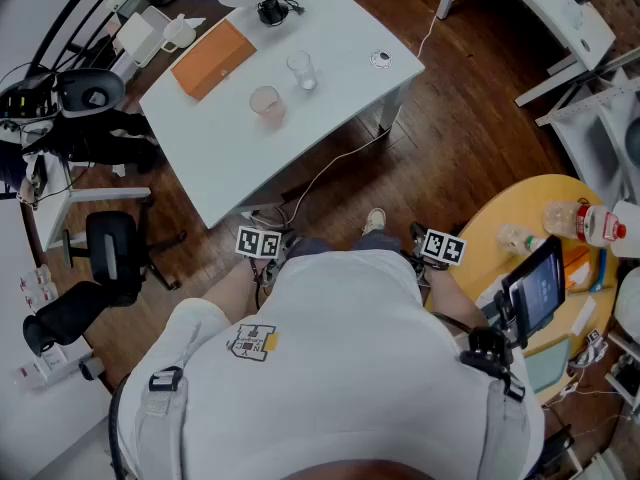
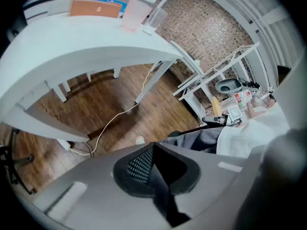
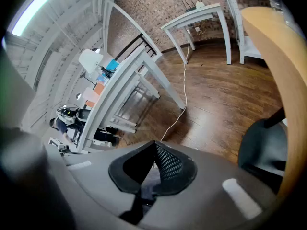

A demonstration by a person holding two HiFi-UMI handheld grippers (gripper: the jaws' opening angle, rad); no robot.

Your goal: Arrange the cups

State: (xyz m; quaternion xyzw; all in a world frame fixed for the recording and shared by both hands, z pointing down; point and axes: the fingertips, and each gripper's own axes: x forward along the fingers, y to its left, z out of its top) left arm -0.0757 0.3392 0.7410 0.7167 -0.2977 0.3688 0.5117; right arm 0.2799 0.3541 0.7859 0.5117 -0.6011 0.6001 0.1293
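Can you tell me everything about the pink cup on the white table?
The pink cup is a pale, see-through tumbler with no handle, and it looks like plastic. It stands upright with its mouth up, out on the middle of the white table. Only the tabletop touches it. The clear cup stands close by but apart from it, and a flat orange thing lies on its other side. I cannot tell if anything is inside it.

cup [image 1: 267, 103] beside glass [image 1: 302, 70] on table [image 1: 230, 163], box [image 1: 213, 58] left of them, bottle [image 1: 585, 223] on round table [image 1: 500, 208] at right
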